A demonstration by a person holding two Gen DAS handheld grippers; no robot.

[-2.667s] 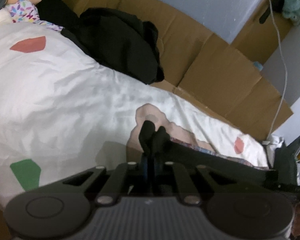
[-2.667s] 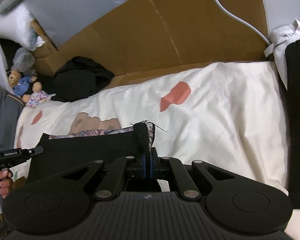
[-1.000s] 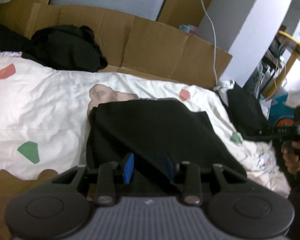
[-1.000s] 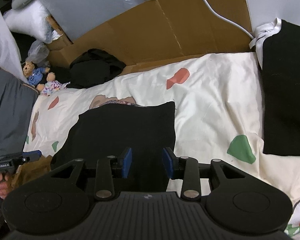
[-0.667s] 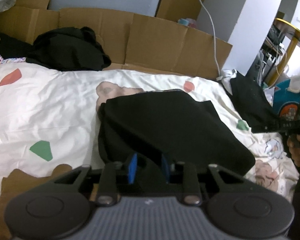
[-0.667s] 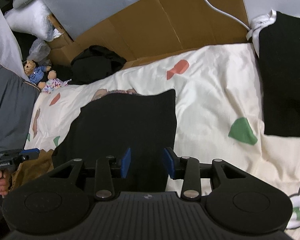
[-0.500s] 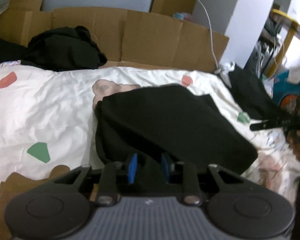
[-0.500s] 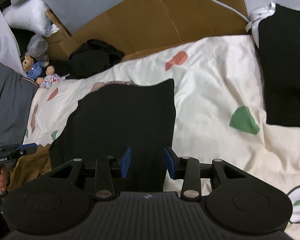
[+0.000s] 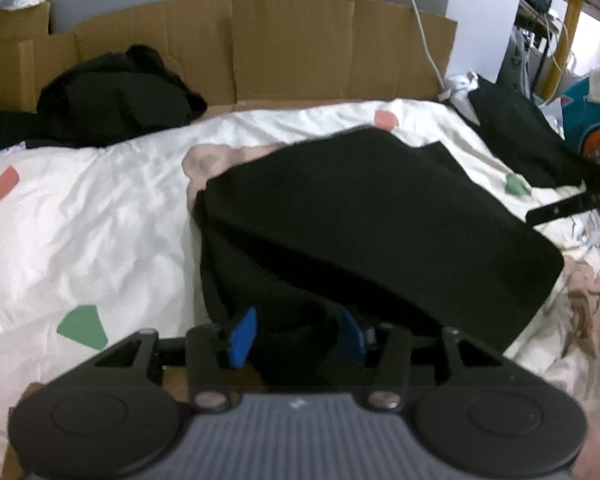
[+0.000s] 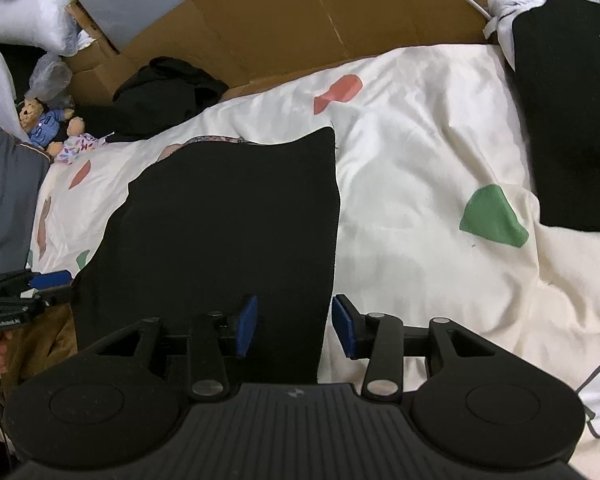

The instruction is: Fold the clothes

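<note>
Jaws of both grippers (image 9: 296, 334) (image 10: 294, 326) have just been opening, garment (image 10: 228, 216) between, unclamped; release cleanly, then smooth fold.

A black knitted garment (image 10: 228, 220) lies folded over on the white bedsheet with coloured patches (image 10: 420, 168), its upper layer draped across the lower one (image 9: 364, 216). Its right edge runs straight and its far right corner is pointed. A patterned lining seems to peek out at its far edge.
</note>
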